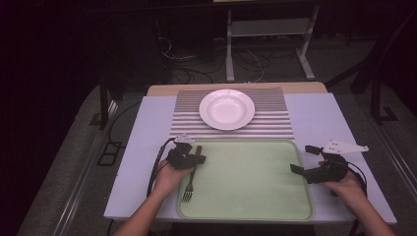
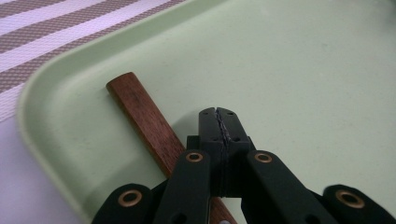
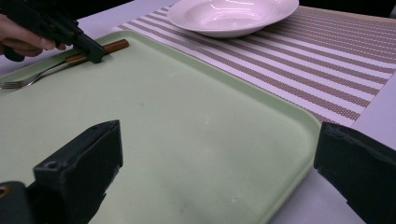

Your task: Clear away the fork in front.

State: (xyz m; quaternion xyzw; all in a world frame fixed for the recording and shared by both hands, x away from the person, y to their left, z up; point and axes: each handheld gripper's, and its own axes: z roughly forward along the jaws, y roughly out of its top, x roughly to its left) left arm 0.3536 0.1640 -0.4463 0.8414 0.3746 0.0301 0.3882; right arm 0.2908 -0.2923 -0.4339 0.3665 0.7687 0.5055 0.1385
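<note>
A fork (image 1: 188,186) with a brown wooden handle (image 2: 140,116) lies along the left side of a pale green tray (image 1: 246,182), tines toward the person. My left gripper (image 1: 199,158) rests low over the handle's far end. Its jaws are pressed together with nothing between them (image 2: 218,116), and the handle runs beside and under them. The right gripper view shows that gripper's tip (image 3: 95,52) against the handle. My right gripper (image 1: 303,159) hovers at the tray's right edge, jaws wide apart (image 3: 217,140) and empty.
A white plate (image 1: 226,109) sits empty on a striped placemat (image 1: 275,123) just beyond the tray. All of it rests on a white table top (image 1: 314,113). Past the table's far edge are metal stand legs and cables on the floor.
</note>
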